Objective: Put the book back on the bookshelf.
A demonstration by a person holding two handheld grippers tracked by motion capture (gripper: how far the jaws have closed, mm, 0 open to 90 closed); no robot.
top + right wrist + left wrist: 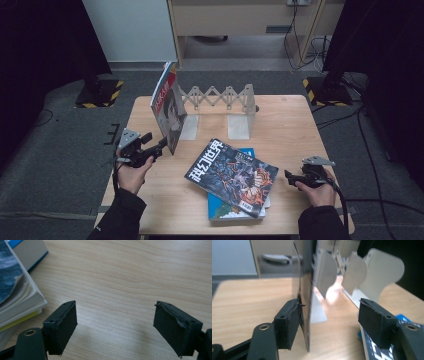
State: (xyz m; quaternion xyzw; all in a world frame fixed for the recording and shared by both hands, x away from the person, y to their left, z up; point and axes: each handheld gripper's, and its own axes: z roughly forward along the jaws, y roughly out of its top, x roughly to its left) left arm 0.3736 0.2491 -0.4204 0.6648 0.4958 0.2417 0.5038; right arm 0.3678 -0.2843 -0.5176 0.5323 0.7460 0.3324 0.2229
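Standing a magazine (169, 107) upright against the left plate of the folding bookend rack (220, 107), far left on the counter (290, 125), our left tongs (161, 145) gape around its lower edge, one pad touching; unsupported, it could topple. Our right tongs (289, 176) sit open and empty beside the stacked magazines (232, 177). The cover's print blurs, and the rack's hinges hide behind it.
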